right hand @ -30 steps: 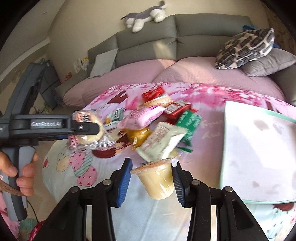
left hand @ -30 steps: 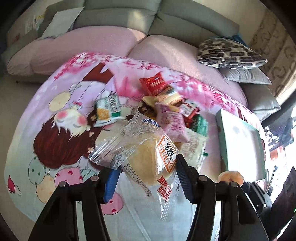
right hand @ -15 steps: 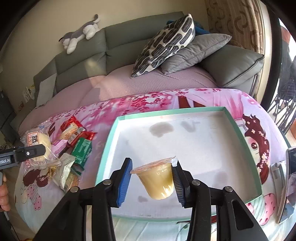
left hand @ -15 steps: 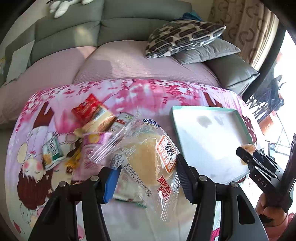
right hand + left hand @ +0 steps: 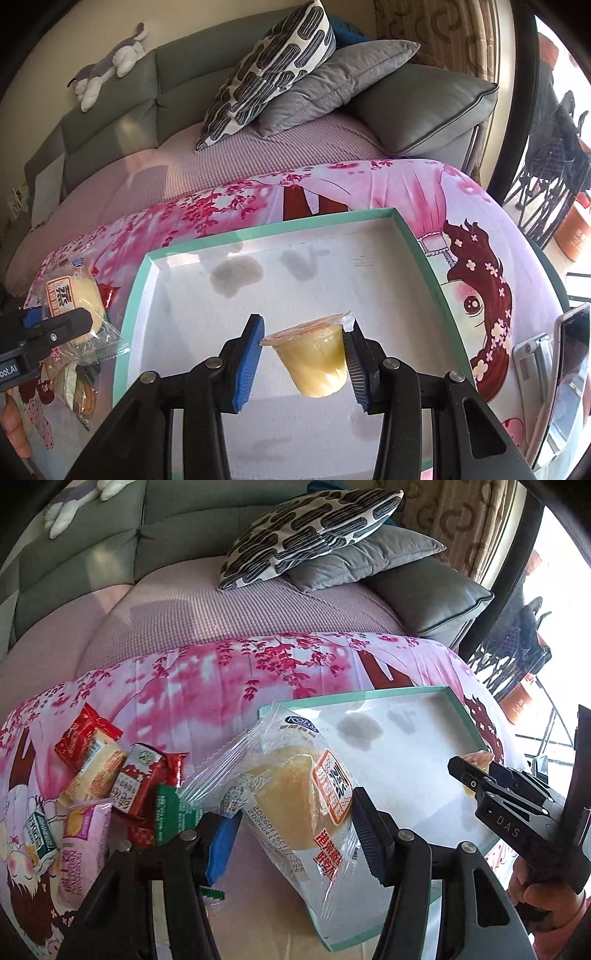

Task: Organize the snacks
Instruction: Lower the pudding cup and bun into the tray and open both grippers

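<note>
The left gripper [image 5: 291, 830] is closed part-way on a clear-wrapped bun [image 5: 295, 797], its pads pressing the packet's sides and holding it above the near-left corner of the tray [image 5: 458, 709]. The right gripper [image 5: 304, 354] is nearly closed on a jelly cup [image 5: 314, 356], gripped at its foil-lidded rim and held above the tray's floor, tilted a little. The green-rimmed white tray lies on a pink cartoon-print cloth [image 5: 207, 686]; its floor looks bare apart from grey stains, though the grippers hide the near part. The remaining snack packets [image 5: 110, 775] lie in a loose heap on the cloth, left of the tray.
</note>
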Tool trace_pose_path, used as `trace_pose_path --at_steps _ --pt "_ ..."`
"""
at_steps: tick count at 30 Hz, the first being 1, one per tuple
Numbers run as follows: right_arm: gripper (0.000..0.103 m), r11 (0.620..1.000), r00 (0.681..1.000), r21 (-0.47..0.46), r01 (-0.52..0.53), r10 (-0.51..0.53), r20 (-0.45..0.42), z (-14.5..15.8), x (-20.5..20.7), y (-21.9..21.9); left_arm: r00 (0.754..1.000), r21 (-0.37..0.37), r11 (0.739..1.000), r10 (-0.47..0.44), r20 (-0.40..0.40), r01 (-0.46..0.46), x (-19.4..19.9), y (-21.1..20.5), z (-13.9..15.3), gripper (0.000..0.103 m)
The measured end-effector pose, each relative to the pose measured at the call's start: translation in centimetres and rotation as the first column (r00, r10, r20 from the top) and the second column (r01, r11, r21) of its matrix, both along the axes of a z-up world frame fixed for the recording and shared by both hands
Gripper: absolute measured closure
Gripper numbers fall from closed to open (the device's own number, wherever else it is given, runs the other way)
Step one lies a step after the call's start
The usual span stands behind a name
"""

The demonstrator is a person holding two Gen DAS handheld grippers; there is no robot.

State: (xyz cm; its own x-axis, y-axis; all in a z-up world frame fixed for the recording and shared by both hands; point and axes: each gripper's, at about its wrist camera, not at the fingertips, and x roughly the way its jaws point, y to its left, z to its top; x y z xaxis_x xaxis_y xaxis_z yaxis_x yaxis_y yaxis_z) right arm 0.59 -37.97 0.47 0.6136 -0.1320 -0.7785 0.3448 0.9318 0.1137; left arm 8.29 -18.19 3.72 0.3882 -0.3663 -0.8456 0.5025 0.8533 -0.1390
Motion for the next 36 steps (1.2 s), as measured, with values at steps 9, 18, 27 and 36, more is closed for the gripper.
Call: trace_pose_path --at_steps 9,18,27,36 --pt "0.057 1.0 0.999 -0.005 0.013 -0.013 -0.043 -1.5 2.4 -1.4 0.999 0.008 0.999 -0.049 -0.02 0.049 1.1 -3.3 -2.4 0.042" --pt "0.057 0.999 0.996 -0.031 0.01 -0.013 -0.087 -2.6 3.5 -1.9 0.998 0.03 0.998 -0.059 -0.018 0.06 2.0 -4.9 -3.5 0.038" --pt "0.021 0.999 0.997 -0.031 0.019 -0.021 -0.075 -1.9 3.2 -2.0 0.999 0.031 0.999 -0.029 0.029 0.028 1.5 -3.4 -2.4 0.013" --pt "0.0 1.0 0.998 -0.015 0.027 -0.028 -0.053 -0.5 1.7 -0.1 0.997 0.048 0.998 0.029 0.078 -0.032 0.3 -0.1 -0.5 0.004"
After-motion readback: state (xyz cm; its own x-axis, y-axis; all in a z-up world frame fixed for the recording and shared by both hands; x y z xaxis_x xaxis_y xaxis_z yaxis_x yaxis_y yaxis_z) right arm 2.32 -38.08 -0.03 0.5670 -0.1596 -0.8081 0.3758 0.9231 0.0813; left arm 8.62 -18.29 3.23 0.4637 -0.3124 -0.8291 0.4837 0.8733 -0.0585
